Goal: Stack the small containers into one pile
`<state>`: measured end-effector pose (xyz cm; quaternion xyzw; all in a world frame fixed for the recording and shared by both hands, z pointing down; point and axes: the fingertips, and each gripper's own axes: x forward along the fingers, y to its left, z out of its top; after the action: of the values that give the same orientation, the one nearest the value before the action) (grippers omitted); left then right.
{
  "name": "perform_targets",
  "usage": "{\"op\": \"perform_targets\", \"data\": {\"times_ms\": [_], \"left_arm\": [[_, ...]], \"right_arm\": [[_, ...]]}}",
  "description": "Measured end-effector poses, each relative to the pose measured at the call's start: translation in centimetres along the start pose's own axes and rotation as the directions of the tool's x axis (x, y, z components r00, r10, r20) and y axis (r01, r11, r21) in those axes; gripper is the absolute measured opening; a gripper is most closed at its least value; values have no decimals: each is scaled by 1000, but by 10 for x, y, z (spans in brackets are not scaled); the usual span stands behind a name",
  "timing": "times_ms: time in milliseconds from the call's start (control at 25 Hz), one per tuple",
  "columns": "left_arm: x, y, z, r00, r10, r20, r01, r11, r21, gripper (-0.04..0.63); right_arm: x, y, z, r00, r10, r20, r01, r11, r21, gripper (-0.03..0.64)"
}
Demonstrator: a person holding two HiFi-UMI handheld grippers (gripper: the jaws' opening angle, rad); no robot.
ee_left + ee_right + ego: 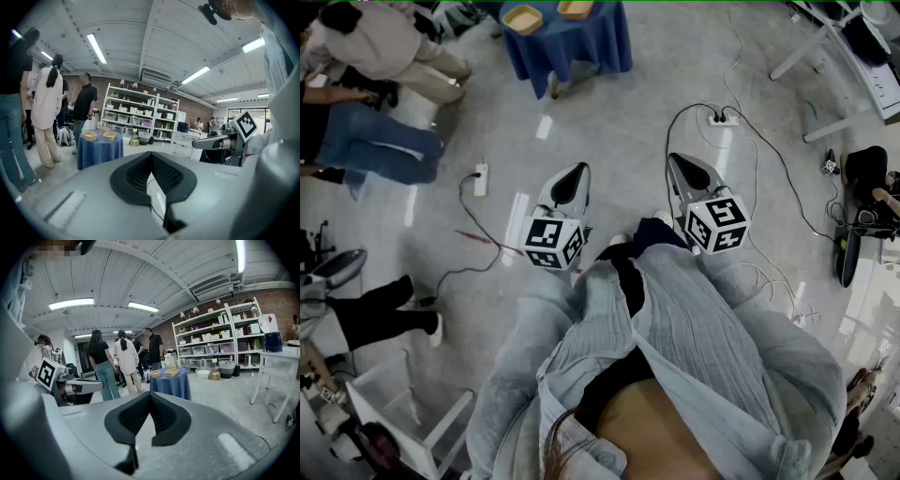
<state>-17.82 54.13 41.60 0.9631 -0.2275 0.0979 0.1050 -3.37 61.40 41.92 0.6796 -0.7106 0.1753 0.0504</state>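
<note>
Past right claw [677, 161], floor [628, 112] to table [581, 47].

pale grey-blue ribbed shirt [703, 347] with long, loose sleeves [797, 375], worn open over a black top [614, 389]. left hand-held gripper [578, 171] and right hand-held gripper [679, 161] built alike: smooth grey shells tapering to a point, black jaws lined with finely ribbed pads [136, 176] (ribbing plain only in each gripper's own view). at the rear of each, a white cube [554, 243] printed with bold black square markers on every visible face.
</note>
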Motion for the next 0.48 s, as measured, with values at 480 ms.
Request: {"op": "perform_targets", "data": {"times_ms": [480], "left_arm": [[-11, 3, -6, 1000, 6, -1, -6, 1000, -5, 8]], "right_arm": [[4, 24, -1, 999, 34, 2, -34, 998, -60, 2]]}}
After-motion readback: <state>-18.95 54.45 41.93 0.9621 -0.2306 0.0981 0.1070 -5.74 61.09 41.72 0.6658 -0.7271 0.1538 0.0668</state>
